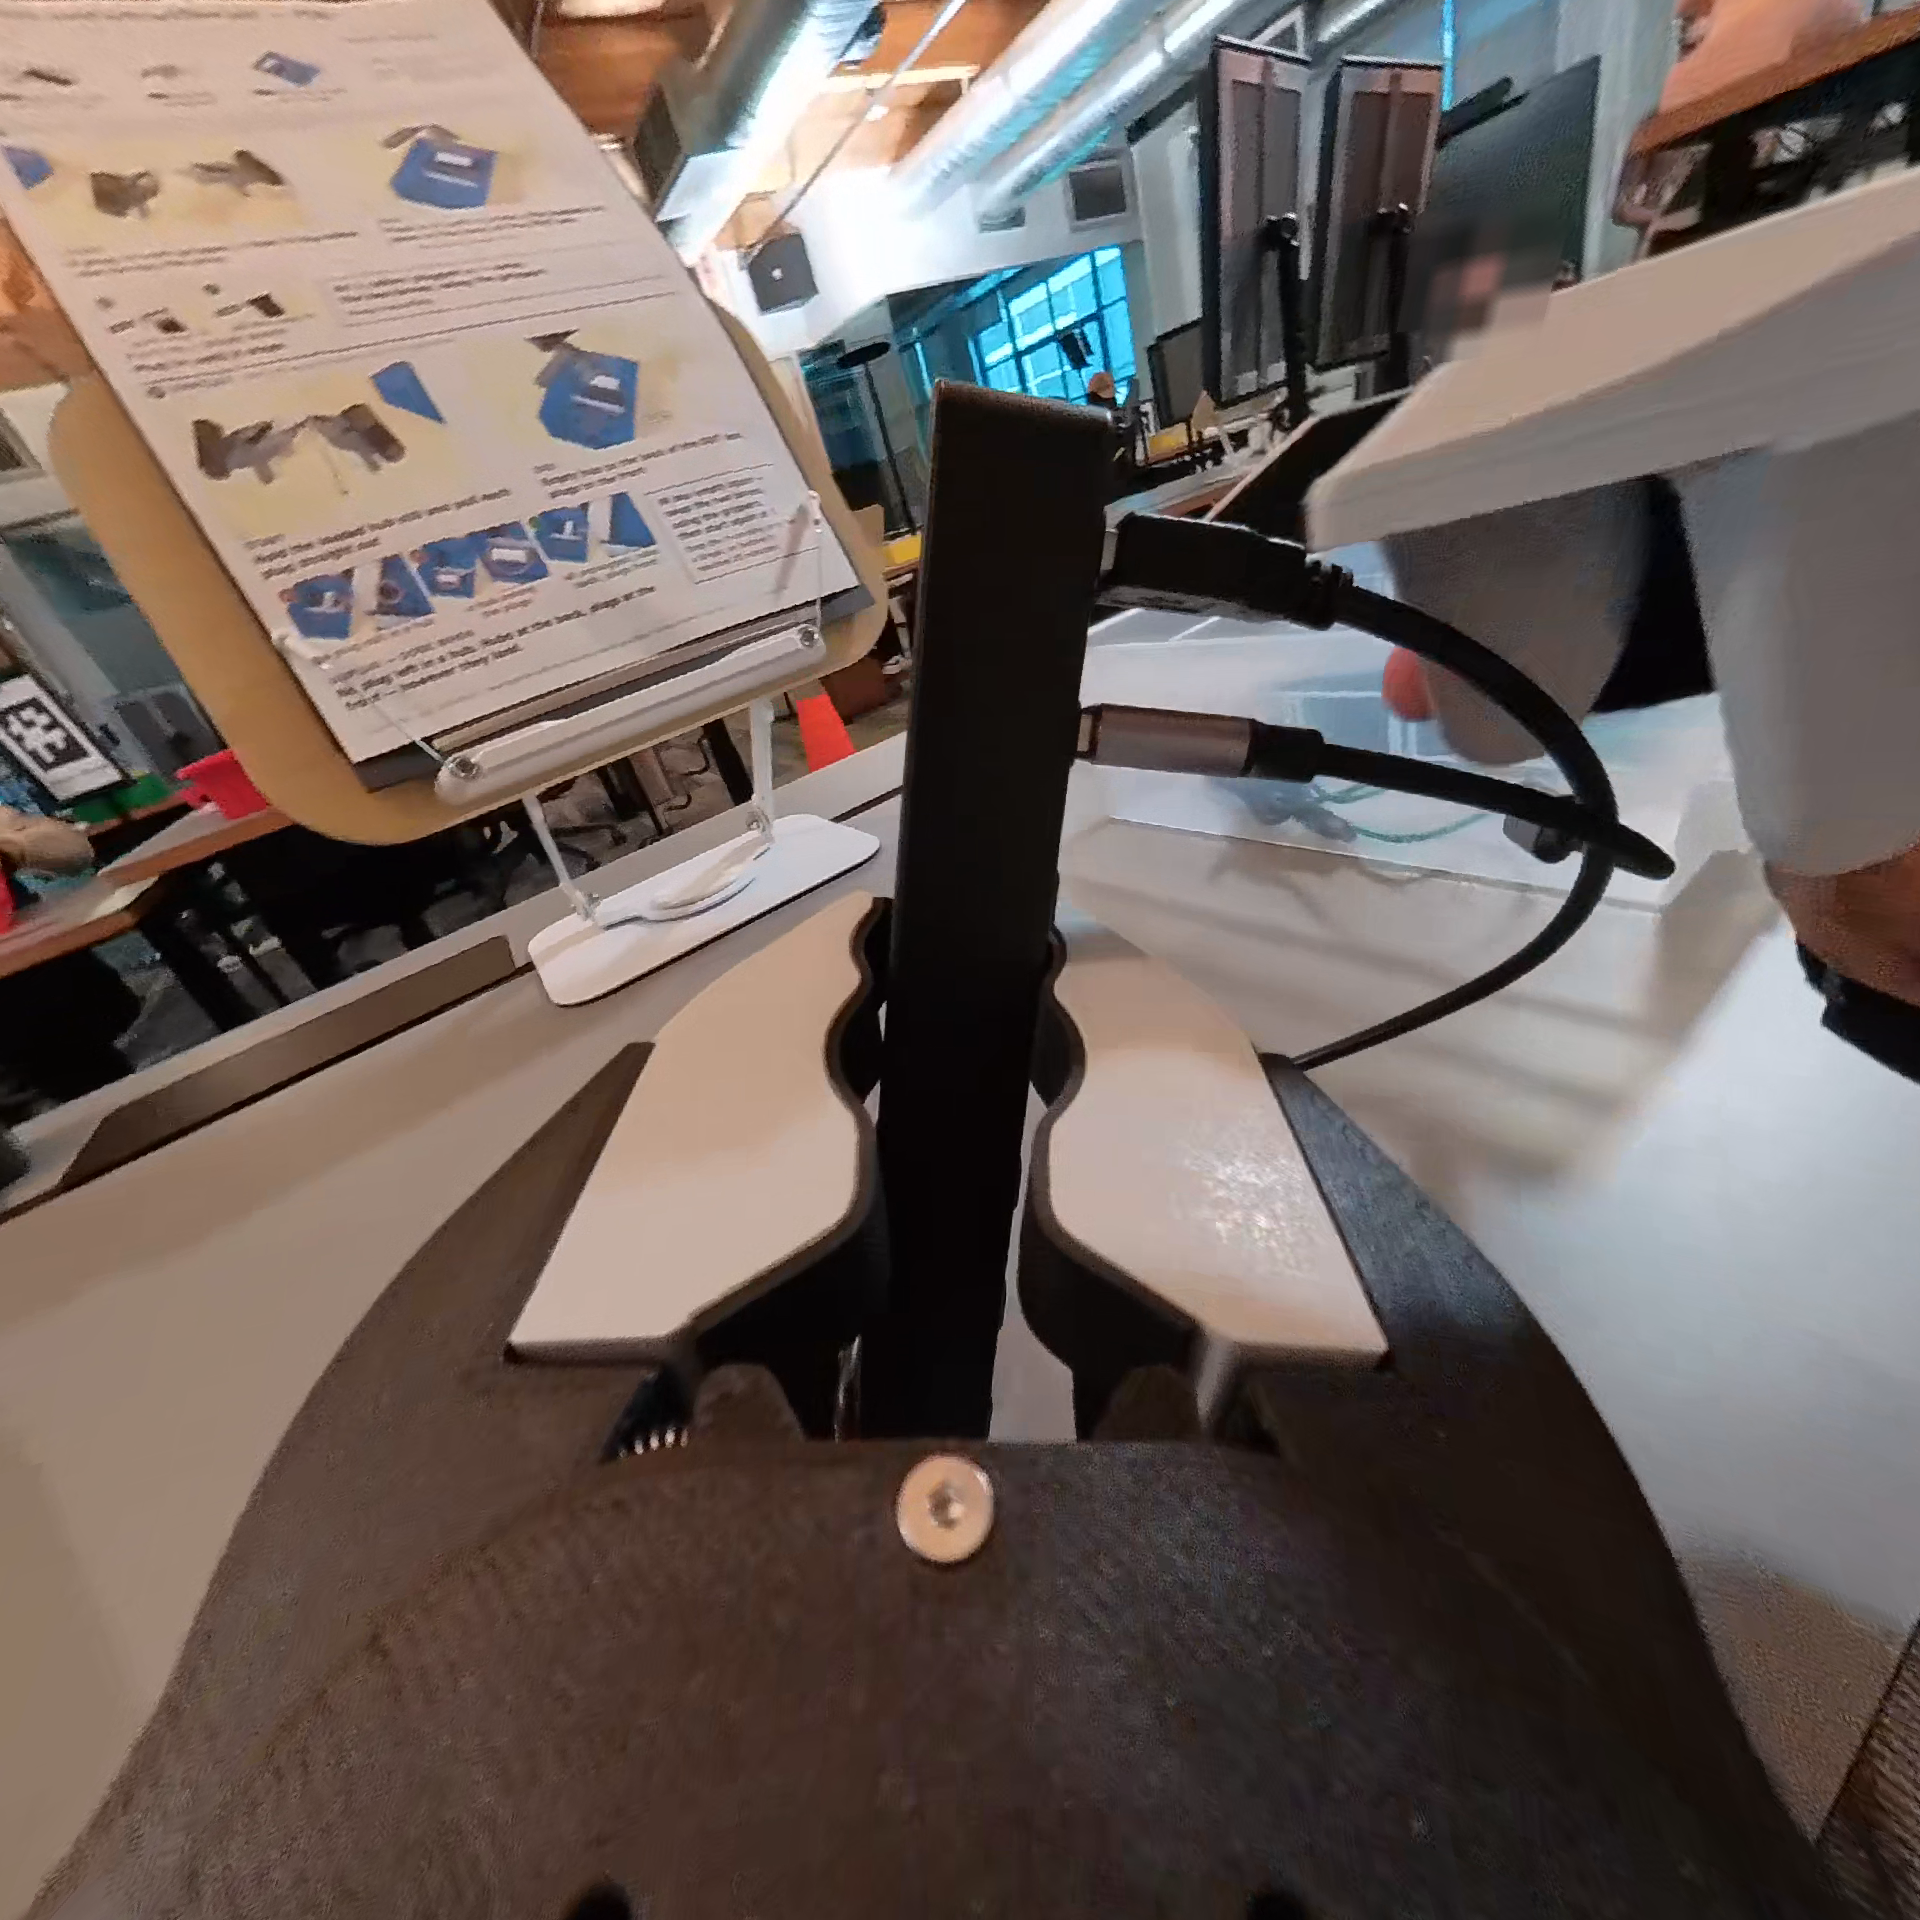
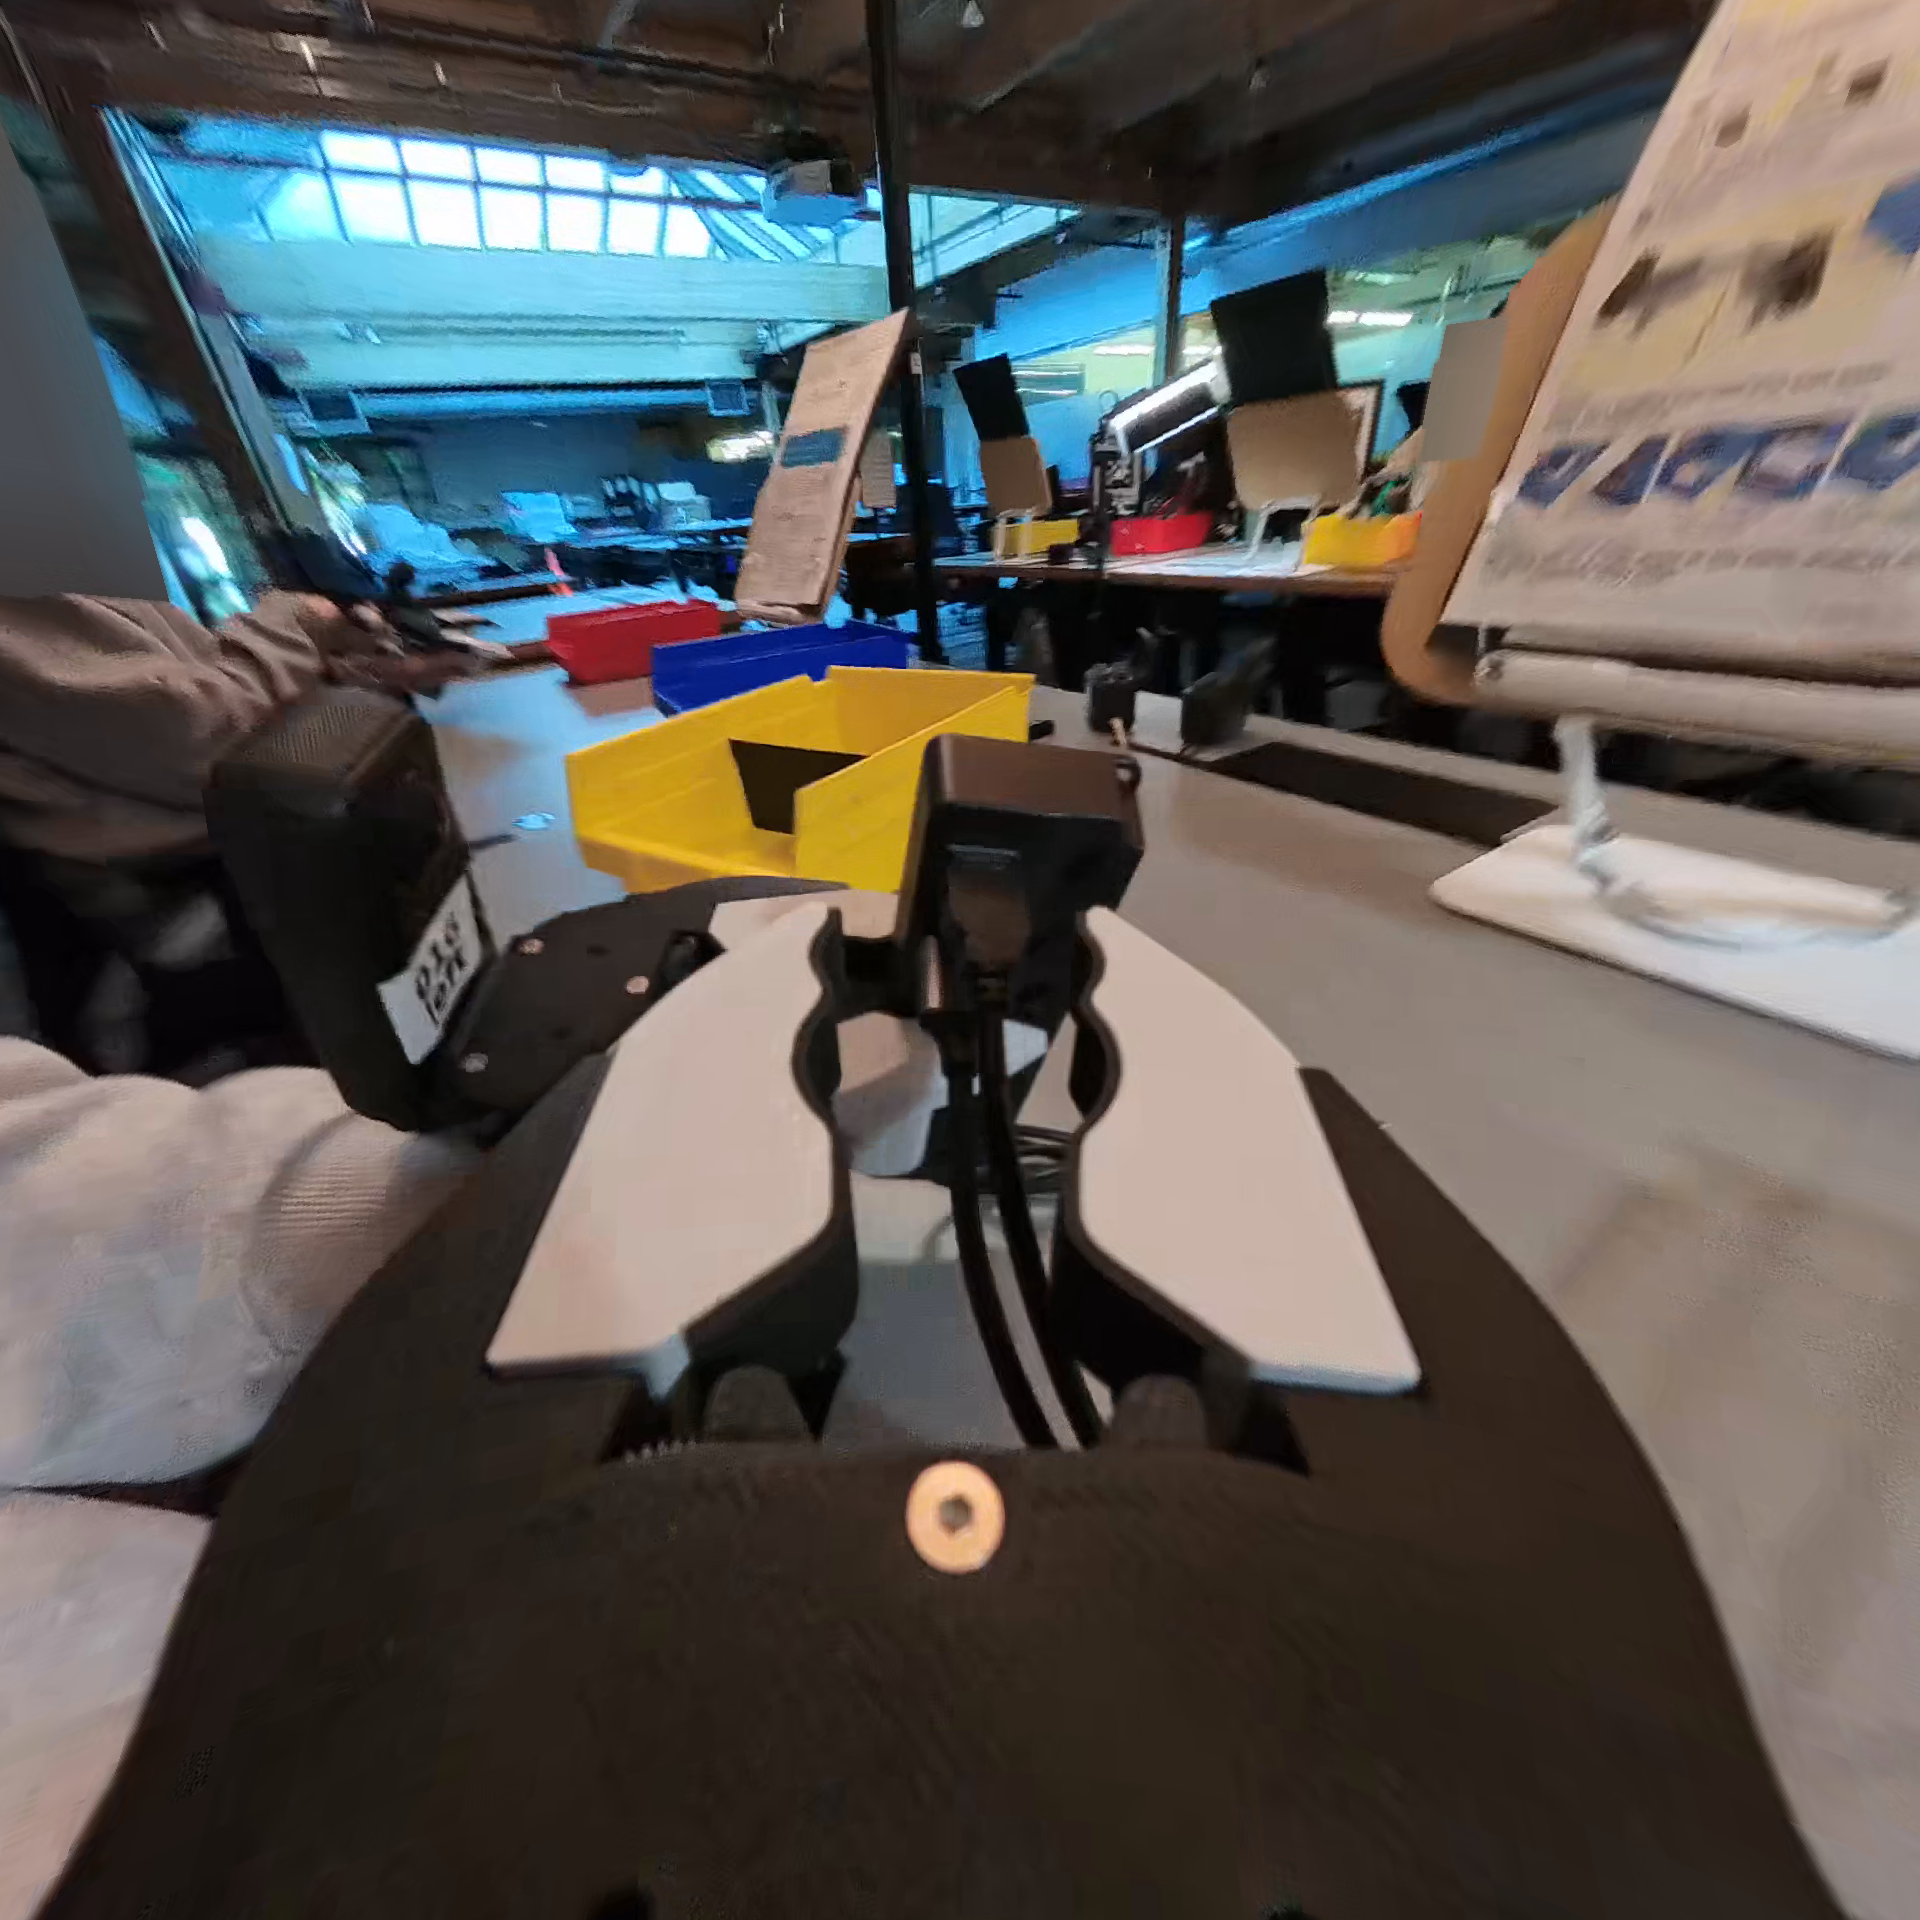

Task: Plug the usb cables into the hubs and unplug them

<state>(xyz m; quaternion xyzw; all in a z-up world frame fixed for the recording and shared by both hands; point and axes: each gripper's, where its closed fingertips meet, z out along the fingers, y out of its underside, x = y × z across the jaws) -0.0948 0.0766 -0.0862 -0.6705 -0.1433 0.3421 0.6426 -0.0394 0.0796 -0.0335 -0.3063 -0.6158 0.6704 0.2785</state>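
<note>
The surface (image 1: pixel 1558 1351) lies under both grippers, with a document stand (image 1: pixel 707 914) beyond the left fingers and a yellow bin (image 2: pixel 707 800) beyond the right ones. The left gripper (image 1: pixel 961 997) pinches the black hub (image 1: pixel 997 727) upright between its fingers, probably to brace it against the pull of unplugging. Two plugs sit in the hub's side, right of those fingers: a black plug (image 1: pixel 1205 571) above a grey plug (image 1: pixel 1174 740). The right gripper (image 2: pixel 961 971) has its fingers spread either side of the black plug, not yet closed on it.
</note>
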